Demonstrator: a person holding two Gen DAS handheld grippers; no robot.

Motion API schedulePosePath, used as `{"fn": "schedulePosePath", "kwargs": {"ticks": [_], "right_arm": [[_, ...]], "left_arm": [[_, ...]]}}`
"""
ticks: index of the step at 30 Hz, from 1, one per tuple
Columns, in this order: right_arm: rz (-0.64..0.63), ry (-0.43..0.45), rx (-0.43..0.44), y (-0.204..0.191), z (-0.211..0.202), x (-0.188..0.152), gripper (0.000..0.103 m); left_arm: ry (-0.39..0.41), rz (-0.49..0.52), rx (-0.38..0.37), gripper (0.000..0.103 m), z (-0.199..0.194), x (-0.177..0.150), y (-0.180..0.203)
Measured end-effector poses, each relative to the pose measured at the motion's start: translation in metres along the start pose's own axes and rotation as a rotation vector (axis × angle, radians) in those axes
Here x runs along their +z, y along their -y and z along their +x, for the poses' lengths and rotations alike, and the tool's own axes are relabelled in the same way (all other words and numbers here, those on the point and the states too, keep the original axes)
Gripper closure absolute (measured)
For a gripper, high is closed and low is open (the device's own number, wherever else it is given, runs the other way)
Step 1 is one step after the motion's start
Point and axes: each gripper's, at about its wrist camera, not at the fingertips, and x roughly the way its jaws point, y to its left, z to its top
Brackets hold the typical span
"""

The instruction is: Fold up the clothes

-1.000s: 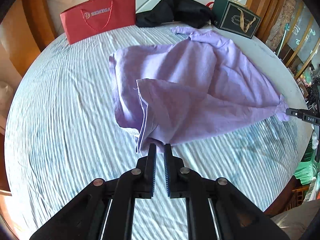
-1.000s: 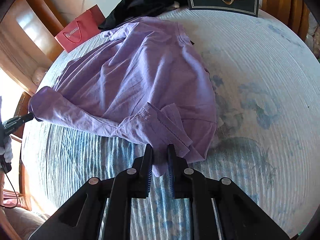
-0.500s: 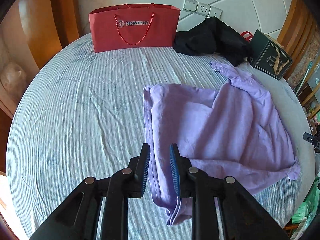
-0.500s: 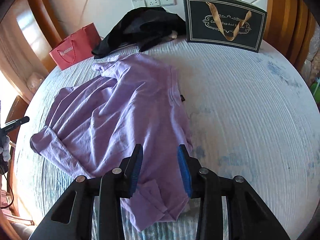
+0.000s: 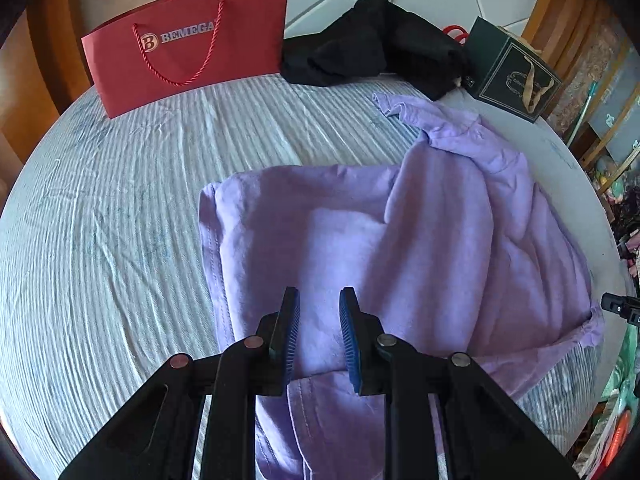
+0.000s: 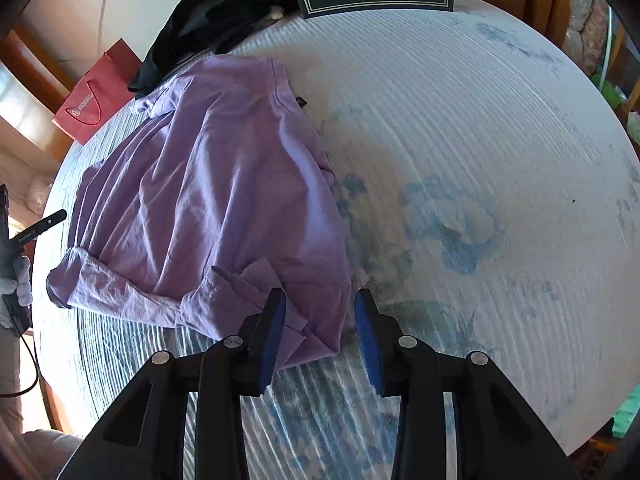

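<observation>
A lilac shirt (image 5: 400, 240) lies crumpled and partly folded on the round table's blue-and-white striped cloth (image 5: 120, 220). My left gripper (image 5: 319, 312) hovers over the shirt's near folded edge, its blue pads a little apart and pressing on nothing; the cloth lies flat below them. My right gripper (image 6: 320, 300) stands open above the shirt's (image 6: 208, 184) near corner, where a cuff lies doubled over. The cloth there sits loose between and below the pads. The right gripper's tip shows at the left wrist view's right edge.
At the table's far side stand a red paper bag (image 5: 188, 40), a heap of black clothing (image 5: 372, 52) and a dark gift bag (image 5: 516, 76). Bare striped cloth (image 6: 480, 160) spreads right of the shirt. A gloved hand (image 6: 22, 284) shows at the left edge.
Both grippers were shut on edges of the shirt a second ago; both have let go and stand open. The left one has moved in over the shirt, whose lifted flap now lies flat.
</observation>
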Motion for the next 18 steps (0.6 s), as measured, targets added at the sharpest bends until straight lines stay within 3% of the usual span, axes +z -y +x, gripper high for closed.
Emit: {"fn": "schedulePosePath", "kwargs": {"ticks": [4, 7, 8, 11, 15, 18], "right_arm": [[0.028, 0.014, 0.021, 0.010, 0.008, 0.010, 0.067], [0.025, -0.006, 0.026, 0.004, 0.024, 0.016, 0.067], [0.006, -0.020, 0.013, -0.001, 0.029, 0.016, 0.074], [-0.092, -0.047, -0.089, -0.021, 0.032, 0.013, 0.097], [-0.091, -0.037, -0.226, -0.007, 0.008, 0.001, 0.097], [-0.050, -0.124, -0.301, 0.025, 0.012, -0.015, 0.098]], "left_arm": [[-0.054, -0.037, 0.067, 0.083, 0.014, -0.010, 0.010], [-0.079, -0.072, 0.060, 0.083, 0.012, -0.027, 0.017], [-0.082, -0.068, 0.060, 0.083, 0.009, -0.035, 0.021], [-0.114, -0.049, 0.063, 0.083, 0.005, -0.057, 0.033], [-0.105, -0.001, 0.120, 0.082, 0.004, -0.073, 0.044], [-0.101, -0.027, 0.118, 0.081, 0.003, -0.074, 0.042]]}}
